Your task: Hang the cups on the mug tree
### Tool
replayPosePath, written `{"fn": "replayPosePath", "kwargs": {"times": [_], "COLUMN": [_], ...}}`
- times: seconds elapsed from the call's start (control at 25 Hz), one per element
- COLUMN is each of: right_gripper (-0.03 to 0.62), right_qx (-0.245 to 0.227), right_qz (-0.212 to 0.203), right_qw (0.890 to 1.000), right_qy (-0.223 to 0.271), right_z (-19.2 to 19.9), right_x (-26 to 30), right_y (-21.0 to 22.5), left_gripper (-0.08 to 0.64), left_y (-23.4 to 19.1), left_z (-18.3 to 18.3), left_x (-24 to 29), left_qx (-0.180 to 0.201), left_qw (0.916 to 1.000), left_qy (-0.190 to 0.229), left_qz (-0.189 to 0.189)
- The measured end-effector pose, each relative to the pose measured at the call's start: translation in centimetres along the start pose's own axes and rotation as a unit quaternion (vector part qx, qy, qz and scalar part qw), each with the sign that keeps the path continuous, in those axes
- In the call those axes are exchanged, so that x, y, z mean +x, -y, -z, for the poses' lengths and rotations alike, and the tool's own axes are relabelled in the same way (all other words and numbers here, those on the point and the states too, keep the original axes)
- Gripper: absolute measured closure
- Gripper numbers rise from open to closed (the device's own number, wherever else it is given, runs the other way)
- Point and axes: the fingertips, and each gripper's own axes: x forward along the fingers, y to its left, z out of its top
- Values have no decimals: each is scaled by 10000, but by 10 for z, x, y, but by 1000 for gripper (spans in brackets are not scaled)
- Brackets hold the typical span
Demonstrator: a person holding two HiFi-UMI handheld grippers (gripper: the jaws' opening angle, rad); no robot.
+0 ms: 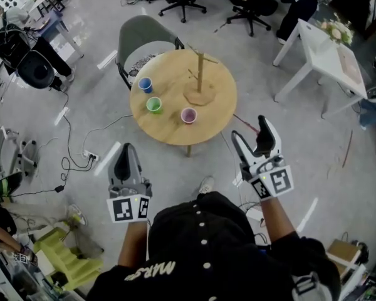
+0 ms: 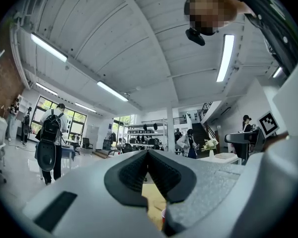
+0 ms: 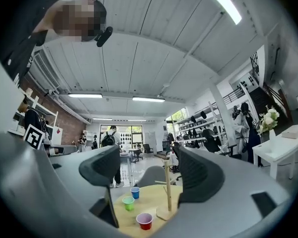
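Your left gripper [image 1: 126,149] has its jaws pressed together with nothing in them. Your right gripper [image 1: 249,129] has its jaws apart and empty. Both are held on the near side of the table [image 1: 169,137], not over it. The mug tree [image 1: 200,74] stands on the table's far right part, its pole vertical and pegs sticking out sideways. Three cups stand upright, mouths up, apart from each other: blue cup [image 1: 145,84] far left, green cup [image 1: 154,105] nearer, pink cup [image 1: 188,115] nearest, just beside the tree's base. A chair [image 1: 141,33] stands at the far side.
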Motion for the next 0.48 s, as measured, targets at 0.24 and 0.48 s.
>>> {"fn": "replayPosePath", "kwargs": {"times": [0.24,0.48], "right_gripper": [232,230], "right_qx": [-165,-91], "right_qz": [-287,-562], "right_qw": [9994,9981], "right_qy": [-83,-227], "right_z": [5,26], "right_x": [30,56], "right_y": [40,55], "left_gripper": [566,566], "left_y": [12,19], "left_z": [4,16], "left_x": [36,54], "left_qx": [32,102], "left_qw": [9993,9985], "left_qy": [-29,-195], "left_qz": [-365,-506]}}
